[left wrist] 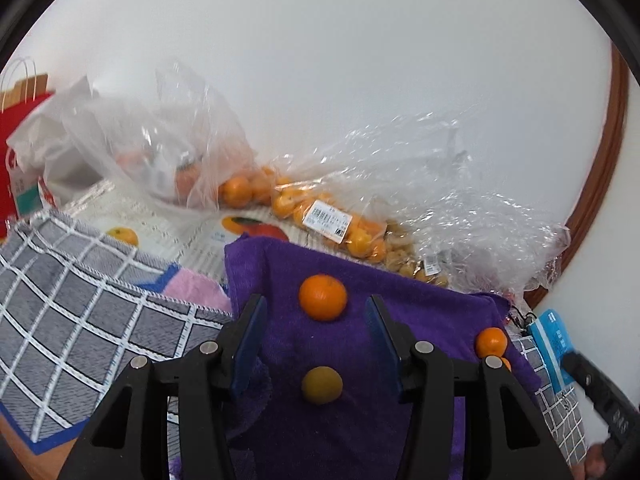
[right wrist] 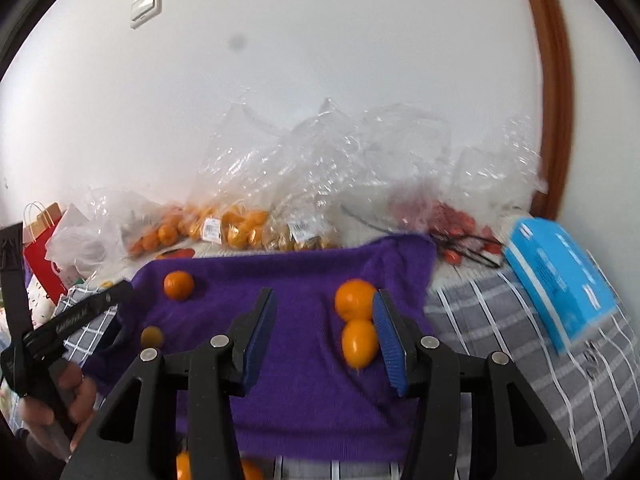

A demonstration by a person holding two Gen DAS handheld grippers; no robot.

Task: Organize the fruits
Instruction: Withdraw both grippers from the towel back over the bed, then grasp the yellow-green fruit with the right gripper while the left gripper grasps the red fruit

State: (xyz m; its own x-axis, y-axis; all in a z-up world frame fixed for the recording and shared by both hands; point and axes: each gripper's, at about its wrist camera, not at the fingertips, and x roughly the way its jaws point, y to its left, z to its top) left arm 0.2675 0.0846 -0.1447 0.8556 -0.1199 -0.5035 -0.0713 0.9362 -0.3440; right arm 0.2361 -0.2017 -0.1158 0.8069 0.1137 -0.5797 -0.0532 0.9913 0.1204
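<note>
- Grey checked cloth [left wrist: 80, 312] lies at far left, beside a purple towel [left wrist: 420, 320].
- Left gripper [left wrist: 316, 320] is spread wide above the towel; an orange tangerine [left wrist: 322, 297] and a duller yellowish fruit [left wrist: 321, 385] lie between its fingers, untouched.
- Right gripper [right wrist: 325, 332] is spread too; two orange fruits [right wrist: 356, 322] sit just beside its right finger.
- Bagged fruit [right wrist: 240, 232] lines the wall behind.

White wall [right wrist: 320, 60], light switch [right wrist: 146, 6], brown wooden trim [right wrist: 556, 80]
</note>
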